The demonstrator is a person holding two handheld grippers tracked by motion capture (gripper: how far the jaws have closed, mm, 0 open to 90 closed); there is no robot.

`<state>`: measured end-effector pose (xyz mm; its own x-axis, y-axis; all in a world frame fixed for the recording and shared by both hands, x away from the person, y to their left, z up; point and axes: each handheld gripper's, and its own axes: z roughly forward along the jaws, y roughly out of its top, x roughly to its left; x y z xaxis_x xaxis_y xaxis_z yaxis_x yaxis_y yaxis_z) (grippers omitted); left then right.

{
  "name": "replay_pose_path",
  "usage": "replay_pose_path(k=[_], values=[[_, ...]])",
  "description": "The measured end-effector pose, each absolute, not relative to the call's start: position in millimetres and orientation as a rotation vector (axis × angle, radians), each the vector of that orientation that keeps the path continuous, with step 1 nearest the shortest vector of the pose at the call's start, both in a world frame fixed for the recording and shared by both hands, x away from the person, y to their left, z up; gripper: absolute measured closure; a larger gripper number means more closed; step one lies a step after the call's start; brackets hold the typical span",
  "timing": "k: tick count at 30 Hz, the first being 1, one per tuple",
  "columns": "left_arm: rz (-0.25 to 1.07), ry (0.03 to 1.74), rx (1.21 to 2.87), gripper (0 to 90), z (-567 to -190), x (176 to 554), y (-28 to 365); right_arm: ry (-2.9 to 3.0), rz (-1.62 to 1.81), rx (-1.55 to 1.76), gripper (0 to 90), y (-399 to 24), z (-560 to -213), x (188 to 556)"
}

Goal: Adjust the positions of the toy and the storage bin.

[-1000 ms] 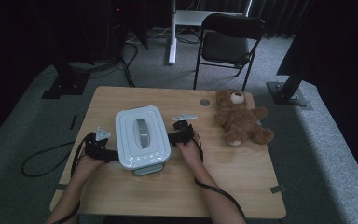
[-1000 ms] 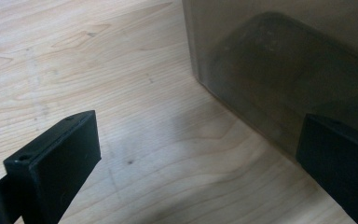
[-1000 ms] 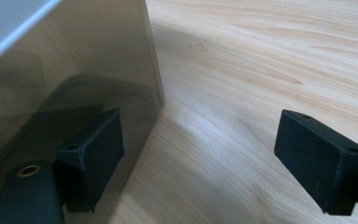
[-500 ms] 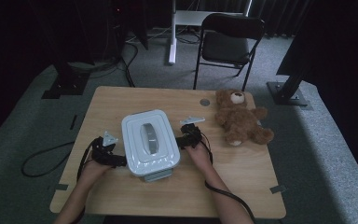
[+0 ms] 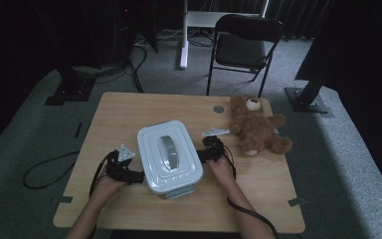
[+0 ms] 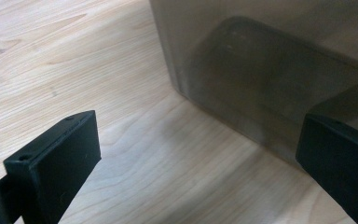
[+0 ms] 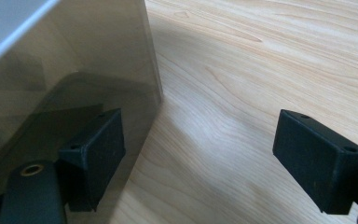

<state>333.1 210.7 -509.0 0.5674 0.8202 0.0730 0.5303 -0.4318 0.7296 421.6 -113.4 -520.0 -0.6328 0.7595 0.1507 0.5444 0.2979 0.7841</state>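
A translucent box with a pale grey lid and handle sits mid-table, slightly turned. My left gripper is at its left wall, near the front corner, and my right gripper is at its right wall. In the left gripper view the gripper is open over bare wood, its right jaw at the smoky box wall. In the right gripper view the gripper is open too, its left jaw close against the box wall. Neither holds anything.
A brown teddy bear lies at the right rear of the wooden table, close to my right hand. A grey disc is set in the tabletop behind the box. A black chair stands beyond the table.
The box has slid to the right and a little toward the front edge, turning slightly. Both hands and grippers moved along with it at its sides.
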Motion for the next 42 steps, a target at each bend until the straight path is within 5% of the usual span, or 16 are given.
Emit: replay_pose_path(k=[42], values=[[0.439, 0.921, 2.159, 0.3, -507, 318, 160, 2.254, 1.247, 1.214, 15.6, -177, -523, 390]])
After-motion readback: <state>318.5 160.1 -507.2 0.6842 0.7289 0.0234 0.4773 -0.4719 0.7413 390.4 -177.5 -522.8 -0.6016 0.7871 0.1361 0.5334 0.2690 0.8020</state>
